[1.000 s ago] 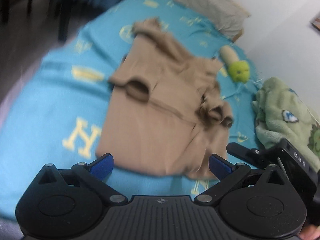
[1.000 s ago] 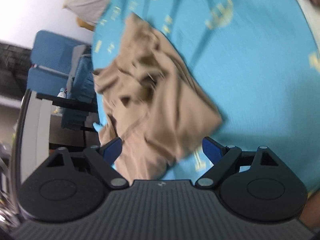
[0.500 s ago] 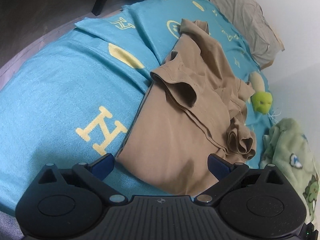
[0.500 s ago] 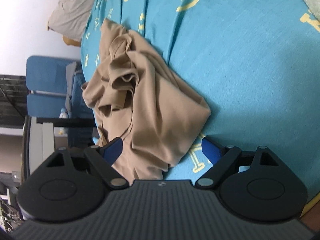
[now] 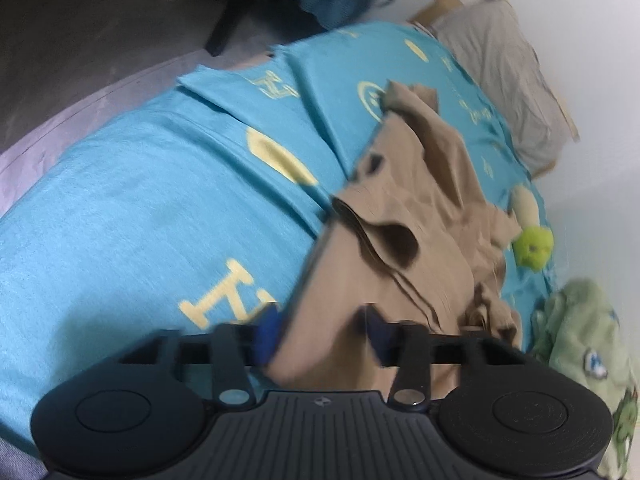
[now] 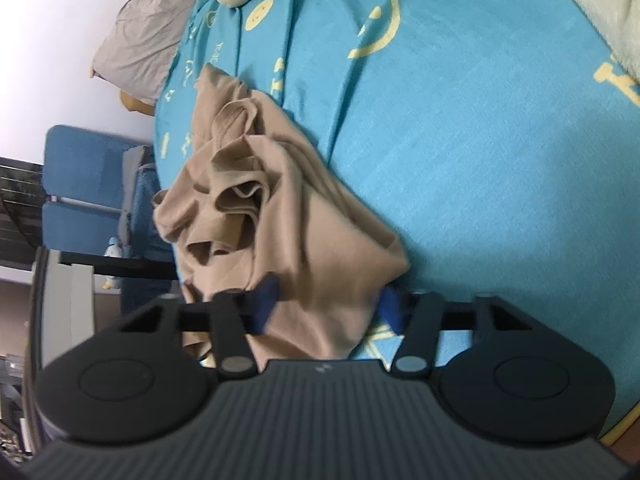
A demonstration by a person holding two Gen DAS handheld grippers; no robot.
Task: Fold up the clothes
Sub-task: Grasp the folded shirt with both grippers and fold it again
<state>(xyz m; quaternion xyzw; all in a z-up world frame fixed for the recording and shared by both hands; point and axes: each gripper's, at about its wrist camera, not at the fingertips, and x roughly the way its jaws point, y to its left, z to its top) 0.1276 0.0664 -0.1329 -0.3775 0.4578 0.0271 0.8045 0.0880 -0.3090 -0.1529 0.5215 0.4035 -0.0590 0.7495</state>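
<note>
Broadly: bed [image 5: 120,216] under a turquoise cover printed with yellow letters and smiley faces, filling most of both views; grey pillow [image 5: 504,64] at its far end against the white wall. Crumpled across the middle of the cover, a tan garment [image 5: 404,208], bunched and wrinkled, one sleeve opening gaping dark toward the left wrist camera, its near hem reaching down to both grippers. Off the bed's side in the right wrist view, a blue chair [image 6: 80,184] with dark furniture beside it. At the right edge of the left wrist view, a pale green plush blanket [image 5: 584,344] with cartoon dinosaur patches, lying beside the garment. Beyond that, near the pillow, a small green plush toy [image 5: 534,246] with a cream body, resting on the cover just past the garment's bunched corner. Nearest the lens, left gripper [image 5: 320,330] with blue-padded fingers [image 5: 267,330] closing, the garment's near edge between them, blurred, actual pinch impossible to tell. Likewise right gripper [image 6: 326,302], fingers [image 6: 266,298] closing with the other near corner of the tan cloth between the pads, contact on the far pad unclear.
</note>
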